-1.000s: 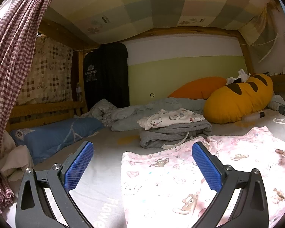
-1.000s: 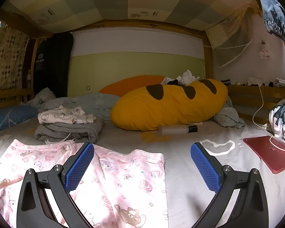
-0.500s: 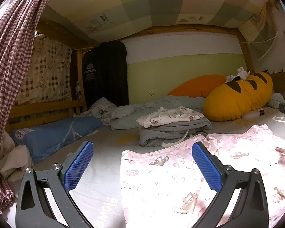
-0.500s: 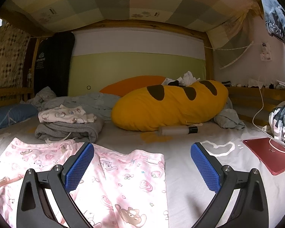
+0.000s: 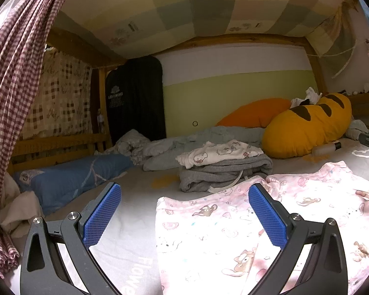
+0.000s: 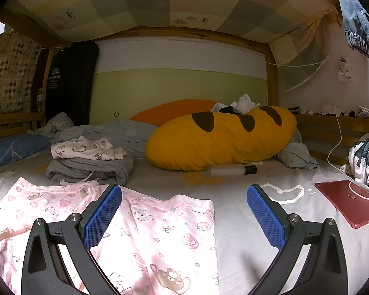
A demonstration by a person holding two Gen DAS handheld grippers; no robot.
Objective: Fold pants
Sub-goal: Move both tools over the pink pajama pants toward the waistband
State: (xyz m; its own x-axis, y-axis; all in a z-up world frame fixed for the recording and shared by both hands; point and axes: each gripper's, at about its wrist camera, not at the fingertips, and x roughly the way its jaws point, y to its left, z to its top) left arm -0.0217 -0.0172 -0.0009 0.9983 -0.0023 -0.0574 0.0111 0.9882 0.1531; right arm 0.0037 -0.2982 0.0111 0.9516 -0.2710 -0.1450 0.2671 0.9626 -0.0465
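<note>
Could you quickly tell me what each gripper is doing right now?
Left gripper: open, holding nothing, above the pink pants.
Right gripper: open, holding nothing.

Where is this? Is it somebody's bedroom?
Most likely yes: it looks like the lower bunk of a wooden bunk bed. There is a white bed sheet with a big bread-shaped pillow, a rumpled blanket, and pink pants laid out flat.
</note>
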